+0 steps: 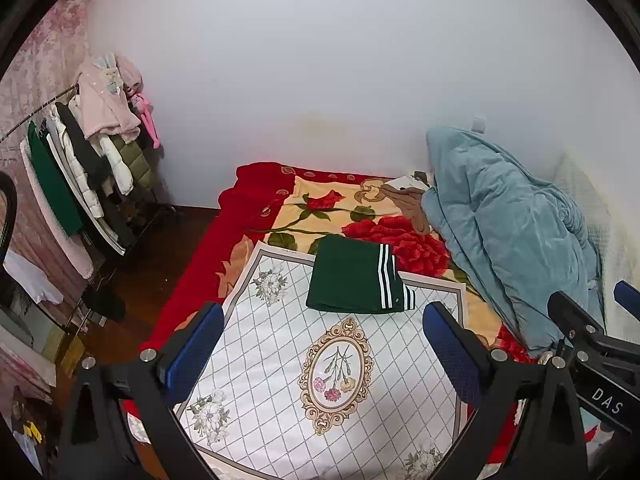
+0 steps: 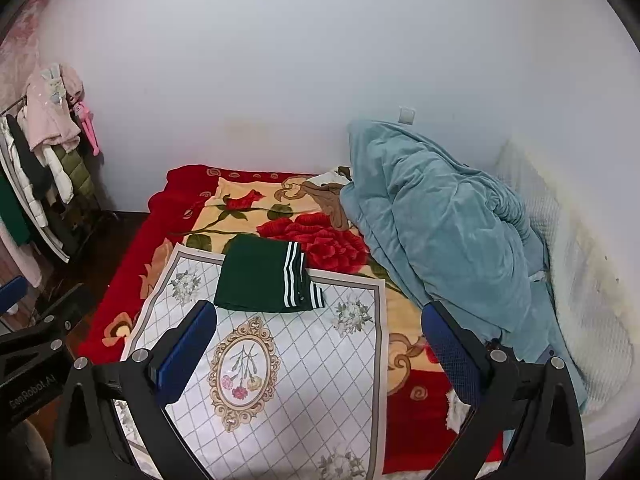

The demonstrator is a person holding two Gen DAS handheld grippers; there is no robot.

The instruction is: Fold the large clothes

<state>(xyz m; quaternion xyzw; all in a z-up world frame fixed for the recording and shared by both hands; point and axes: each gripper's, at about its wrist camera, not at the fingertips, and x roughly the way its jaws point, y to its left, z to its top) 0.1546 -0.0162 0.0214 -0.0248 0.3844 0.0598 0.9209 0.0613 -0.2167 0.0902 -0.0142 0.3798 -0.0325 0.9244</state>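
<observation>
Although both pairs of tongs hang above the near end of the bed, neither touches anything: the left tongs [image 1: 324, 344] stand wide, blue pads well apart with nothing between them, and the right tongs [image 2: 318, 344] gape just the same, empty.

The thing that matters is the dark green folded garment with white stripes [image 1: 358, 280], already a neat, squarish packet. It lies straight ahead of both tongs, at the far edge of the white diamond-patterned cloth with a floral oval medallion [image 1: 280, 360], with its back edge reaching onto the red-and-cream rose-patterned blanket [image 1: 320, 204] that covers the bed. Its striped end points toward the right, to the crumpled pale blue quilt [image 1: 500, 220] heaped against the wall, so its longer side runs across the bed, left to right, square to the line of reach.

From the left wrist view the packet sits almost dead centre between the pads; from the right wrist view it sits left of centre [image 2: 266, 276]. I judge the left hand better lined up, though both are about equally far off, well apart from it. The fold looks finished, so any coming move is probably a forward reach to shift or smooth it.
</observation>
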